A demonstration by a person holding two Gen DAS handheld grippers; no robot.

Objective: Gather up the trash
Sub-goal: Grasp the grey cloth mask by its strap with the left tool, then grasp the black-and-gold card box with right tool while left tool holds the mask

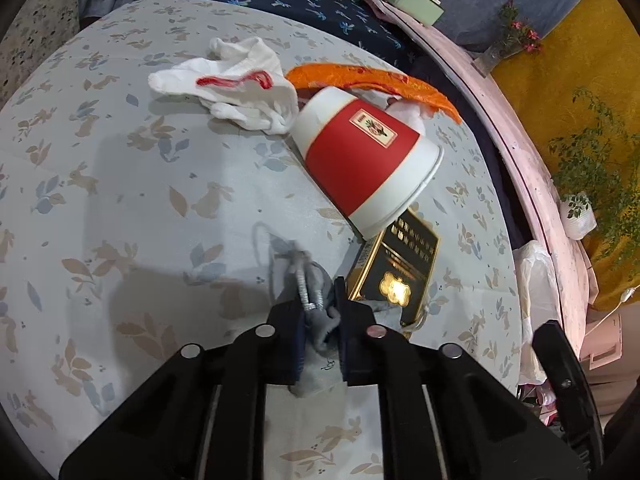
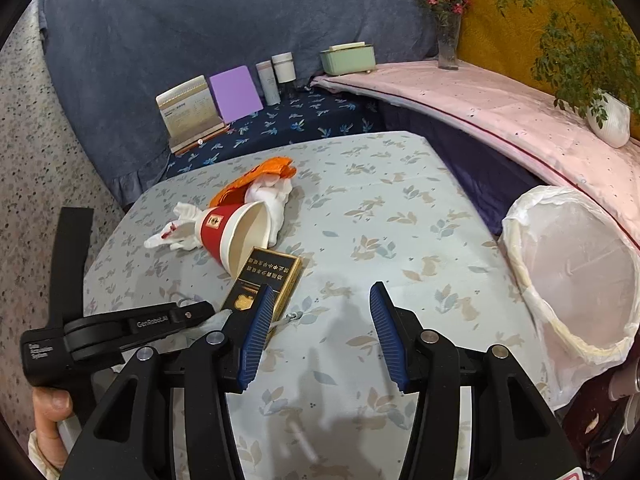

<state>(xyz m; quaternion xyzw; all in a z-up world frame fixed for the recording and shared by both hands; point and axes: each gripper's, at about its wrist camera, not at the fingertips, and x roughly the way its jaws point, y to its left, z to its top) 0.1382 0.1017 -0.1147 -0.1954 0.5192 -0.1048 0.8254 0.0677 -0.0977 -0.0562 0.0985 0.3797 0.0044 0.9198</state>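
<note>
From the left wrist camera, the left gripper [image 1: 320, 312] has its two dark blue pads closed narrowly on a small grey drawstring pouch [image 1: 310, 300], whose cord trails off across the rabbit-print tablecloth [image 1: 120, 160]. Taking the red-and-white paper cup [image 1: 360, 156] as the landmark: it lies on its side near the middle of the cloth, rim toward the camera. Its rim rests on the black-and-gold box [image 1: 400, 268], which lies just nearer than the cup and touches the pouch's right side. A crumpled white cloth with a red stripe [image 1: 236, 88] sits left of and behind the cup, touching its base. An orange wrapper [image 1: 380, 80] curves behind the cup. A white bin liner [image 1: 534, 300] shows at the table edge, well right of the cup.

From the right wrist camera, the right gripper [image 2: 320, 332] hovers over the tablecloth [image 2: 400, 208] with its ribbed blue pads spread wide and nothing between them. The paper cup [image 2: 232, 232] lies to the left ahead, its open mouth facing the camera. The box [image 2: 268, 280] is in front of it, partly behind the left pad. The white cloth [image 2: 180, 228] and orange wrapper [image 2: 256, 176] lie beyond the cup. The lined trash bin [image 2: 576, 272] stands well right of the cup, off the table edge. The left gripper [image 2: 188, 316] reaches in from the left, beside the box.
</note>
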